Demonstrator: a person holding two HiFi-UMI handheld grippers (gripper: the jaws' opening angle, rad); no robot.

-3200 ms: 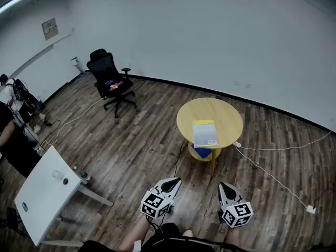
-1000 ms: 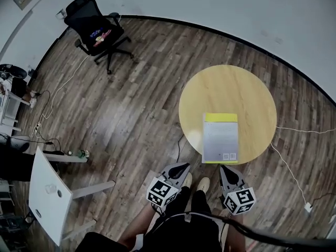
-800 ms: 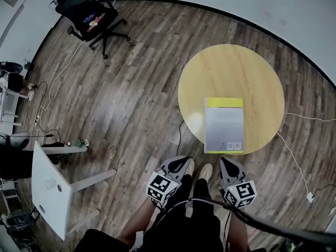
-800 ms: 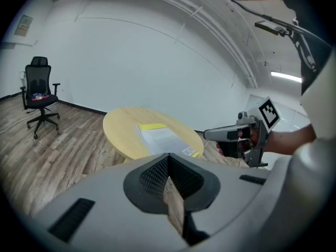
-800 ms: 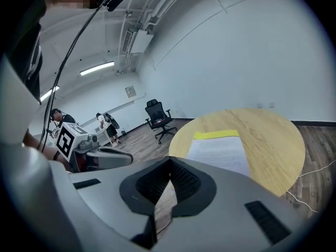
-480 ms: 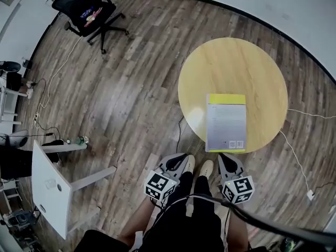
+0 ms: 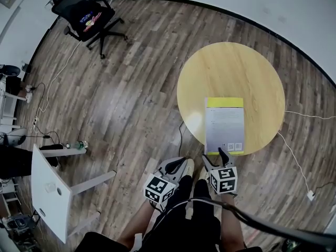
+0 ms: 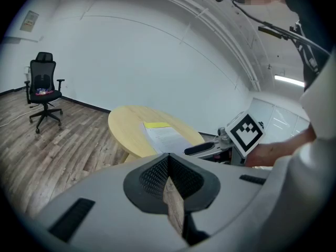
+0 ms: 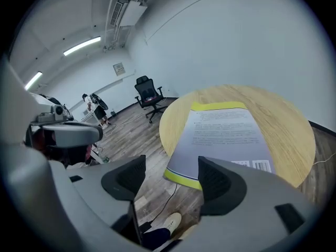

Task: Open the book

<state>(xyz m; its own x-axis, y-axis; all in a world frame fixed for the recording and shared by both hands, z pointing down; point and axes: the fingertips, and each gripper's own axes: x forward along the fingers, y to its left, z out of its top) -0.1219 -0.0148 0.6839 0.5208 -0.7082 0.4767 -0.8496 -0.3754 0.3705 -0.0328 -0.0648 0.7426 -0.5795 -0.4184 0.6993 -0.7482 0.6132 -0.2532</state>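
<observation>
On the right gripper the fingers are opening, empty, just short of the near edge of the book. The left gripper, further back from the book, is closed on nothing. The book lies shut on the round surface; its cover is not yet lifted.
</observation>
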